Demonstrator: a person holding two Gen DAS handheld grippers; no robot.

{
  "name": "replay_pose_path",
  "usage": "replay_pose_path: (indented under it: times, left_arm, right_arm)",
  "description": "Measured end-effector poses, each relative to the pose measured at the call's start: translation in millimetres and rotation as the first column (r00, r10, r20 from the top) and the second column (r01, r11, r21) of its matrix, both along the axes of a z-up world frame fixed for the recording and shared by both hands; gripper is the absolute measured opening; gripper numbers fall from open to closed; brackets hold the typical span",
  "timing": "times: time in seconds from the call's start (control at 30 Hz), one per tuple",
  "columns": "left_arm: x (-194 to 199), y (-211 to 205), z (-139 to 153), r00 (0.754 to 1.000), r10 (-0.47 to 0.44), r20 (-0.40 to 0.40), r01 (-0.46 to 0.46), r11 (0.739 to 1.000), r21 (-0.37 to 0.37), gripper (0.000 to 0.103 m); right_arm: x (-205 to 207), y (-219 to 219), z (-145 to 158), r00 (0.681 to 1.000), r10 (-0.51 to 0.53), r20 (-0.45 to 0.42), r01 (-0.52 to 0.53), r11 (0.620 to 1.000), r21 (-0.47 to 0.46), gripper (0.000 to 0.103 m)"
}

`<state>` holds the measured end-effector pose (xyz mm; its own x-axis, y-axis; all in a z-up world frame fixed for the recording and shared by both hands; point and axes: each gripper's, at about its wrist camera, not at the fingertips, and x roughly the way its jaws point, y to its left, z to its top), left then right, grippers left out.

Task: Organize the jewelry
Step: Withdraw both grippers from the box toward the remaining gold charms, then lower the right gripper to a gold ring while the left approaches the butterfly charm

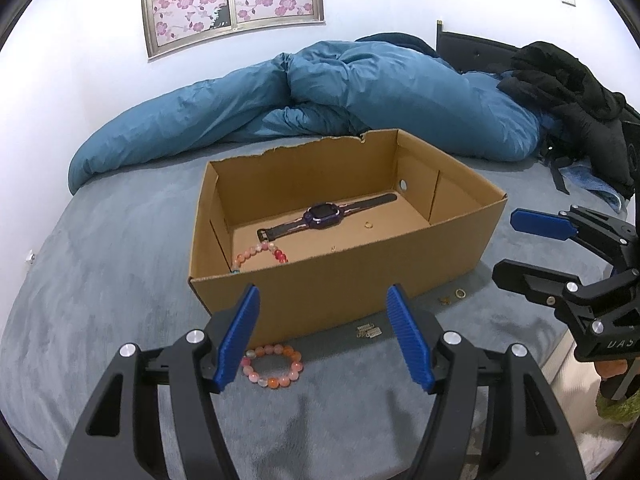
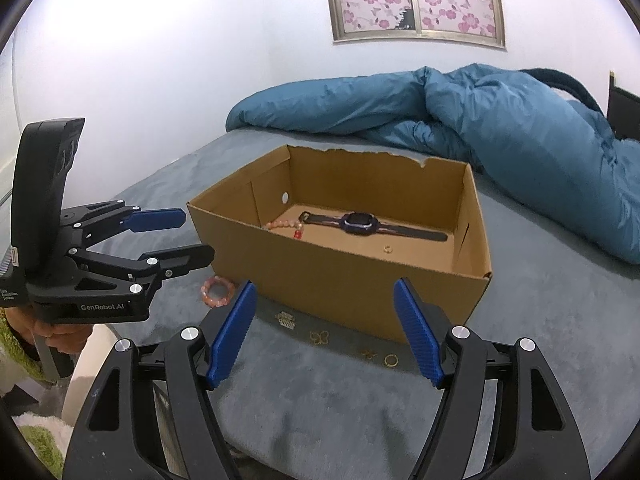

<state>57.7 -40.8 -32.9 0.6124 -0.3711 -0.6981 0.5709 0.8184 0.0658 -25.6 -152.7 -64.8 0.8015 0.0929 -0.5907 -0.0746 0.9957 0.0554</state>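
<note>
Both claws are the same build: chunky black plastic frames with triangular cutouts in the arms and shiny silver screw heads at the pivots. The left claw (image 1: pixel 323 336) has bright blue ribbed pads on its fingers (image 1: pixel 408 338), and so does the right claw (image 2: pixel 325 330). Seen from the side, the left one carries white "GenRobot.AI" lettering on its body plus a tall black curved housing on top. The right one shows white letters too, partly cut off. The sleeve (image 2: pixel 12 340) by the handle is fuzzy green stuff.

My views are bright and evenly lit; the white wall (image 1: pixel 80 80) glares, fisheye edges bend, and corners go black.
</note>
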Motion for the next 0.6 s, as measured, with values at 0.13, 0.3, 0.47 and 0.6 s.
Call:
replay_pose_path:
  times: [0.13, 0.3, 0.47, 0.6]
  left_arm:
    - [0.4, 2.5, -4.7, 1.0, 0.008, -0.008, -0.008, 1.0, 0.003, 0.064]
    - [0.9, 4.7, -9.5, 1.0, 0.014, -0.015, -0.014, 1.0, 0.008, 0.064]
    - [2.1, 5.8, -12.4, 1.0, 0.016, -0.019, -0.015, 1.0, 0.009, 0.064]
    - [2.2, 5.7, -14.6, 1.0, 0.011, -0.018, -0.011, 1.0, 0.009, 0.064]
  right_arm:
    - [0.9, 0.5, -4.1, 1.0, 0.0, -0.01, 0.0, 1.0, 0.005, 0.068]
    - [1.6, 1.8, -8.6, 1.0, 0.004, -0.021, -0.004, 1.0, 0.006, 0.068]
    - [2.4, 1.5, -10.5, 1.0, 0.007, -0.024, -0.007, 1.0, 0.008, 0.068]
    - [3.0, 0.8, -12.9, 1.0, 0.008, -0.026, -0.007, 1.0, 0.007, 0.068]
